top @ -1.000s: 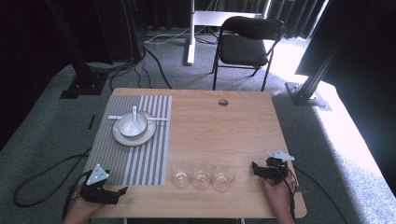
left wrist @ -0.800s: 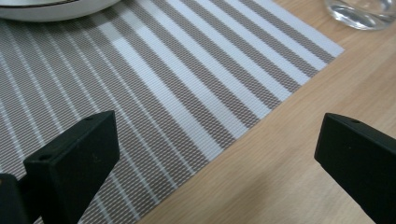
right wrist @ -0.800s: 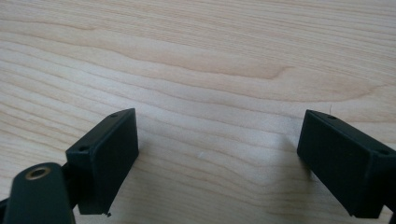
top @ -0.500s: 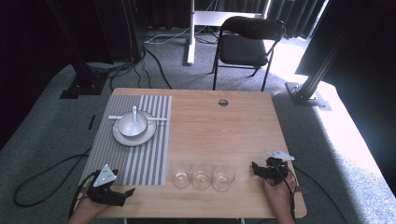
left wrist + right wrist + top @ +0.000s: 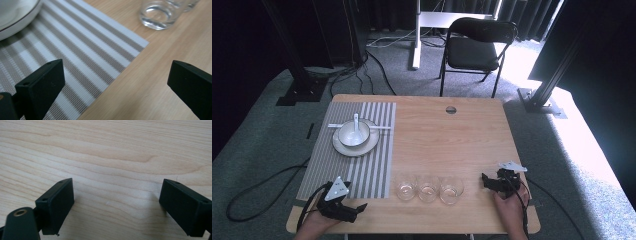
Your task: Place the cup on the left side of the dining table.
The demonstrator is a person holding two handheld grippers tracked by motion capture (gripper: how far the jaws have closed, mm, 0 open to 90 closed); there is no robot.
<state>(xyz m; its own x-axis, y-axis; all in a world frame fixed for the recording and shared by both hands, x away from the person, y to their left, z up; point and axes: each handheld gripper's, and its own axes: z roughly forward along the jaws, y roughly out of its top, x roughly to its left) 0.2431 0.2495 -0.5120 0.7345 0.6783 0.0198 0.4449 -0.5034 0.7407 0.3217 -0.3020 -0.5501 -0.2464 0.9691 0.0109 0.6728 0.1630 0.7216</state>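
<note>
Three clear empty glasses [image 5: 406,190] [image 5: 428,191] [image 5: 451,190] stand in a row near the table's front edge. A white plate [image 5: 343,147] carrying a bowl [image 5: 353,134] and a spoon [image 5: 356,121] rests on a grey striped placemat [image 5: 372,165]. My left gripper [image 5: 358,210] lies open at the front left, pointing right toward the glasses. In the left gripper view its wide jaws [image 5: 117,72] frame the placemat's corner [image 5: 95,57], with one glass [image 5: 157,13] beyond. My right gripper [image 5: 485,181] is open just right of the glasses, over bare wood [image 5: 115,192].
The wooden table [image 5: 447,145] has a round cable hole [image 5: 451,110] near its far edge. A black chair [image 5: 477,47] and stand legs sit on the floor beyond it. Cables [image 5: 257,195] trail across the carpet at left.
My left gripper has slid to the right along the front edge, closer to the placemat's corner. The right gripper and the glasses have stayed put.
</note>
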